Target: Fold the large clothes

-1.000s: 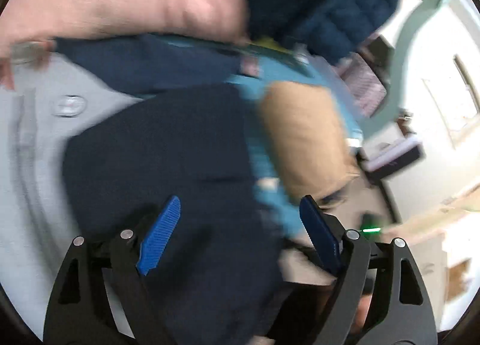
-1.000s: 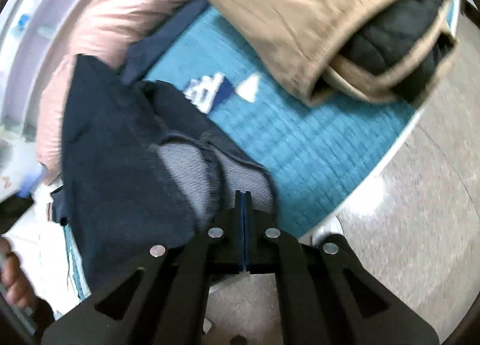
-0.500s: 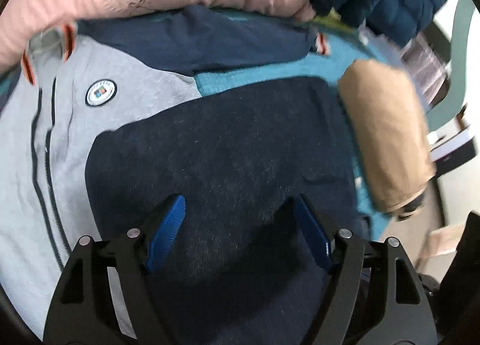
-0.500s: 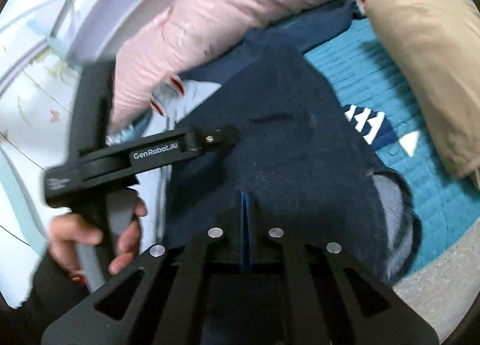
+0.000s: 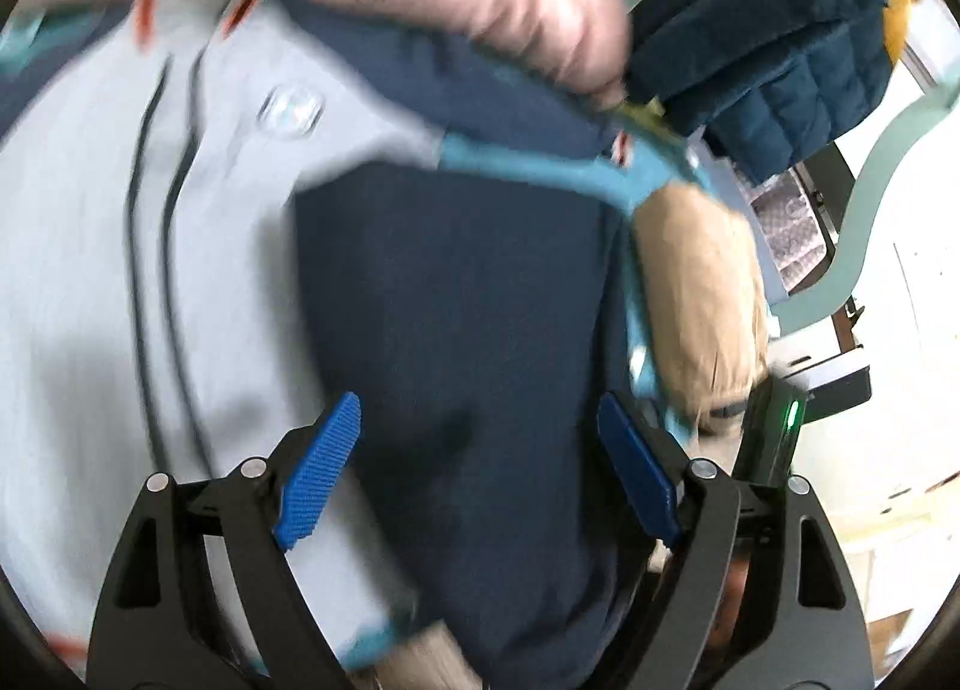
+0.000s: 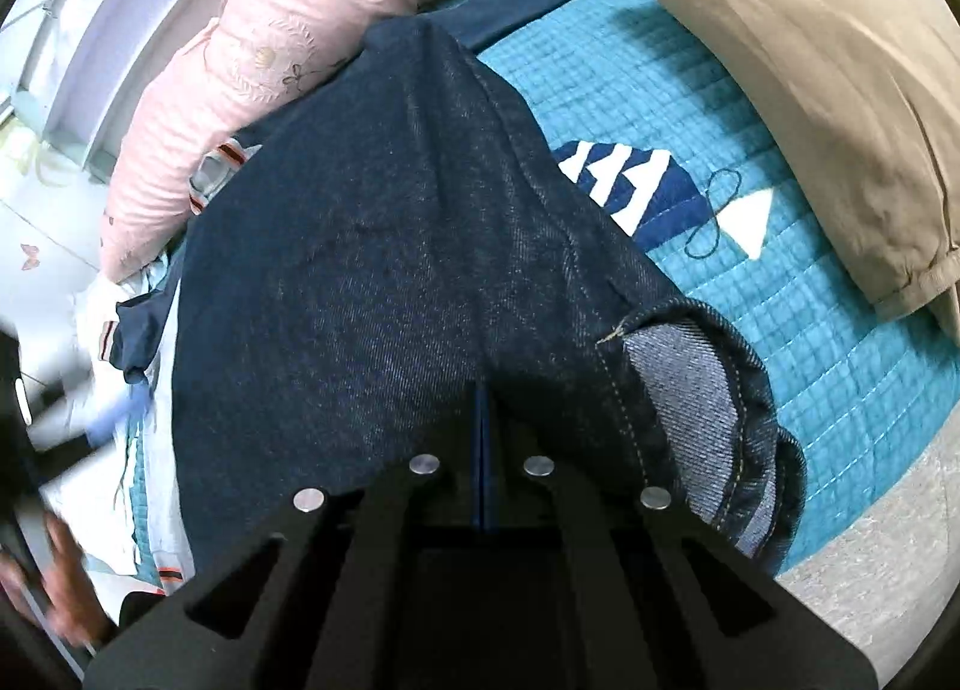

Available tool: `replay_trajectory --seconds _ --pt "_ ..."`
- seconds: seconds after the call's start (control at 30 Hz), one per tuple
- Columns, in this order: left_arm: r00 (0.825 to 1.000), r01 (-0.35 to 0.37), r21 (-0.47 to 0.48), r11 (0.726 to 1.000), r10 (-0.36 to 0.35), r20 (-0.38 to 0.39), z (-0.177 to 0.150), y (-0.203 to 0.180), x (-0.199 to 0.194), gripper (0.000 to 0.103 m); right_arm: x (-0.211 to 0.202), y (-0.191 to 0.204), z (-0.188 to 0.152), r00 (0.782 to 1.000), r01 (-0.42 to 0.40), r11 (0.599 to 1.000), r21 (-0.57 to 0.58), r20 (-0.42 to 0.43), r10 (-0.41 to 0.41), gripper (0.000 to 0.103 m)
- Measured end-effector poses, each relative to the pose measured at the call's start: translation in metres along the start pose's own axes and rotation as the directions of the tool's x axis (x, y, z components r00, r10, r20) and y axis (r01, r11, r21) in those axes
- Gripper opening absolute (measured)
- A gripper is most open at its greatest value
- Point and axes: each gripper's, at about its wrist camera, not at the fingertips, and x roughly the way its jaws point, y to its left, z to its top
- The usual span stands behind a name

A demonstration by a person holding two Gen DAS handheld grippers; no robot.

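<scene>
Dark blue jeans [image 6: 390,270] lie folded on the teal quilted bed cover [image 6: 780,342], with a leg hem showing its lighter inside at the lower right. My right gripper [image 6: 483,408] is shut on the near edge of the jeans. In the left wrist view the jeans [image 5: 468,330] lie under my left gripper [image 5: 480,468], which is open with its blue pads spread above the cloth and holding nothing. A grey jacket [image 5: 120,270] with dark zip lines and navy sleeves lies beneath the jeans to the left.
A pink pillow [image 6: 288,30] lies along the far side. A tan folded garment [image 6: 780,60] lies at the right of the bed. A navy quilted jacket [image 5: 762,48] sits beyond it. The bed edge and grey floor [image 6: 870,570] are at the lower right.
My left gripper has swung left and out of the right wrist view, and its picture is blurred. The right gripper stays shut on the jeans, which now lie flatter.
</scene>
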Motion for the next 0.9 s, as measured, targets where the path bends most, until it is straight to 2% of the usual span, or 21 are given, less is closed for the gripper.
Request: replay_trajectory --seconds 0.07,0.2,0.23,0.33,0.43,0.53,0.57,0.6,0.63,0.67,0.73,0.8,0.9 --pt "0.998 0.035 -0.067 0.997 -0.038 -0.049 -0.032 0.013 0.005 0.082 -0.007 -0.001 -0.005 1.000 -0.011 1.000 0.023 0.008 0.011 0.000" --pt "0.992 0.029 -0.154 0.988 -0.047 -0.115 -0.080 0.024 0.017 0.082 -0.017 0.000 -0.016 1.000 -0.027 0.997 0.066 0.000 0.027 0.000" --pt "0.991 0.045 -0.164 0.985 -0.065 -0.118 -0.088 0.022 0.019 0.082 -0.021 0.001 -0.019 0.999 -0.039 0.997 0.072 -0.003 0.039 0.004" --pt "0.990 0.038 -0.152 0.988 -0.058 -0.129 -0.098 0.019 0.030 0.081 -0.036 0.000 -0.032 0.997 -0.081 0.992 0.093 0.014 0.080 0.006" --pt "0.986 0.055 -0.230 0.972 -0.089 -0.141 -0.098 0.025 0.037 0.082 -0.055 -0.003 -0.052 0.990 -0.138 0.981 0.138 0.048 0.133 0.006" --pt "0.990 0.019 -0.228 0.973 -0.050 -0.132 -0.103 0.019 0.034 0.082 -0.069 -0.011 -0.075 0.983 -0.179 0.962 0.205 0.082 0.165 0.006" --pt "0.989 0.025 -0.236 0.971 -0.058 -0.133 -0.102 0.019 0.035 0.078 -0.071 -0.014 -0.082 0.980 -0.196 0.951 0.238 0.094 0.178 0.006" --pt "0.986 0.067 -0.266 0.962 -0.104 -0.130 -0.101 0.021 0.036 0.058 -0.073 -0.018 -0.087 0.978 -0.205 0.941 0.268 0.105 0.183 0.006" --pt "0.983 0.088 -0.289 0.953 -0.129 -0.127 -0.101 0.019 0.038 0.057 -0.075 -0.023 -0.093 0.973 -0.228 0.922 0.312 0.119 0.200 0.008" --pt "0.985 0.084 -0.293 0.953 -0.124 -0.120 -0.101 0.018 0.037 0.051 -0.075 -0.027 -0.096 0.968 -0.246 0.906 0.343 0.128 0.214 0.012" --pt "0.989 0.071 -0.271 0.960 -0.104 -0.108 -0.100 0.010 0.034 0.043 -0.073 -0.035 -0.104 0.963 -0.270 0.866 0.421 0.144 0.230 0.035" --pt "0.991 0.071 -0.277 0.958 -0.100 -0.093 -0.100 0.006 0.029 0.038 -0.070 -0.039 -0.108 0.952 -0.307 0.827 0.471 0.156 0.264 0.038" --pt "0.990 0.094 -0.288 0.953 -0.120 -0.073 -0.096 0.003 0.018 0.034 -0.071 -0.038 -0.109 0.941 -0.337 0.801 0.495 0.177 0.287 0.042"
